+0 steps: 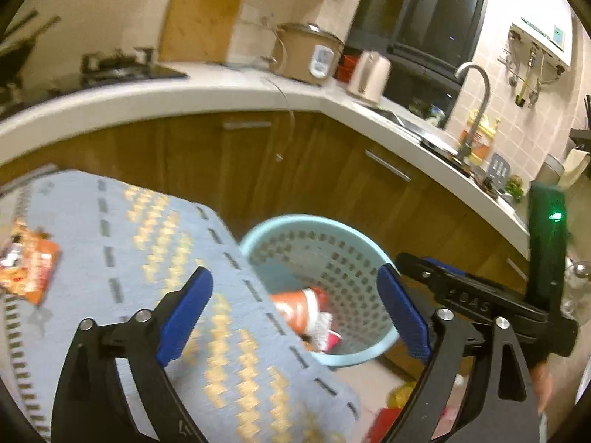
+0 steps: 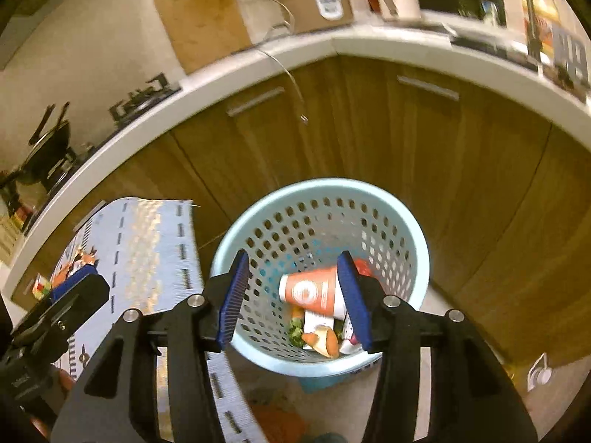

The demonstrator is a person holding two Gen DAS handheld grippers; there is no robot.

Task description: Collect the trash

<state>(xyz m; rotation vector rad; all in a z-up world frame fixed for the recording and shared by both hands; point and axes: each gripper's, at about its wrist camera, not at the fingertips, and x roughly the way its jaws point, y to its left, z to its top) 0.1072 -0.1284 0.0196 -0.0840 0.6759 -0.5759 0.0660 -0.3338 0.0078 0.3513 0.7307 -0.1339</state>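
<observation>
Trash basket (image 2: 413, 258), pale blue and perforated, stands on the floor at the foot of the corner cabinets (image 2: 369, 129); inside it lie an orange paper cup (image 2: 310, 291) on its side and mixed scraps below. One orange wrapper (image 1: 29, 269) remains out of the basket, on the blue patterned cloth (image 1: 147, 240) that lies to the basket's left. Right hand-held gripper (image 2: 293, 295) hangs over the basket mouth, jaws spread, nothing between them. Left hand-held gripper (image 1: 295, 317) straddles the cloth edge and the basket rim, jaws also spread and empty. Risks, as judged: the wrapper is flat and thin on soft cloth, so a pinch could catch fabric along with it, or slide off the film; the light basket could tip if a gripper knocks its rim; both grippers crowd the basket and could collide. Blur in both views suggests motion, which would worsen aim. The right wrist view looks straight down into the basket and shows its contents; the left wrist view shows the wrapper plainly, plus the sink tap (image 1: 476, 99) along the worktop (image 1: 221, 88).
</observation>
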